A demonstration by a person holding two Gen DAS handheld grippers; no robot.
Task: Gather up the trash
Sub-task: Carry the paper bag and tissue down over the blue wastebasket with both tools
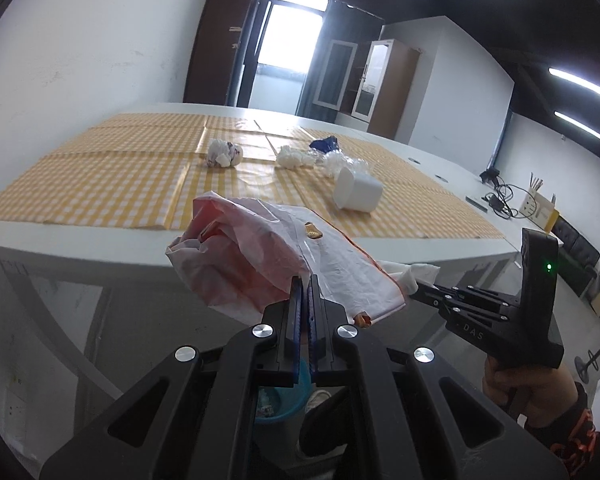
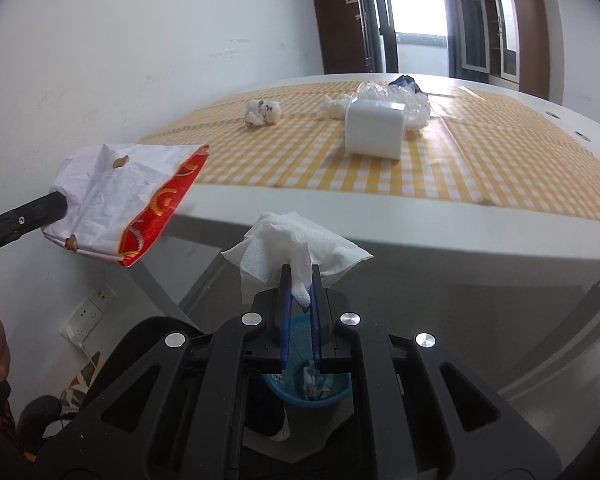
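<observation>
My left gripper is shut on a crumpled white and red paper bag, held in front of the table's near edge; the bag also shows at the left of the right wrist view. My right gripper is shut on a white paper napkin; in the left wrist view it sits just right of the bag. Below both, on the floor, stands a blue waste basket holding some trash. On the table lie a crumpled wrapper, a white tissue wad, clear plastic and a white tub.
The white table carries a yellow checked cloth. A dark blue scrap lies behind the plastic. Cables and a box sit at the far right end. A hand grips the right tool. A wall socket is low at left.
</observation>
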